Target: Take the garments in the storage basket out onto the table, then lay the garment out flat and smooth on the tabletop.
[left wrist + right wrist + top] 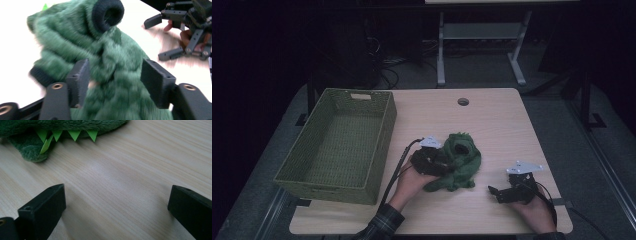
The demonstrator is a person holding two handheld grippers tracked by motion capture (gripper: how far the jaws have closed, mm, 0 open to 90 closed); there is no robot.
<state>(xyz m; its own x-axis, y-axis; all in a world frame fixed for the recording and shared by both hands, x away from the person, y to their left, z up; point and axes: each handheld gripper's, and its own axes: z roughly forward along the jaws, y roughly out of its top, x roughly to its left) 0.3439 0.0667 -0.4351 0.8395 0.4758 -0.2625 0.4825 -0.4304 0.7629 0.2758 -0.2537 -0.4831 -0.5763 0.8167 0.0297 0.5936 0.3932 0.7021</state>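
Item 1, wooden table: fills frame centre. Item 2, green woven basket: left of frame, nothing visible inside. Item 3, green plush toy: crumpled at lower centre, light-green spikes along 1 edge. Item 4, left gripper: jaws spread around the plush folds, not visibly pinching. Item 5, right gripper: lower right, released, jaws wide over bare wood. Handling note: likely best to close on a thick fold before lifting toward the basket.
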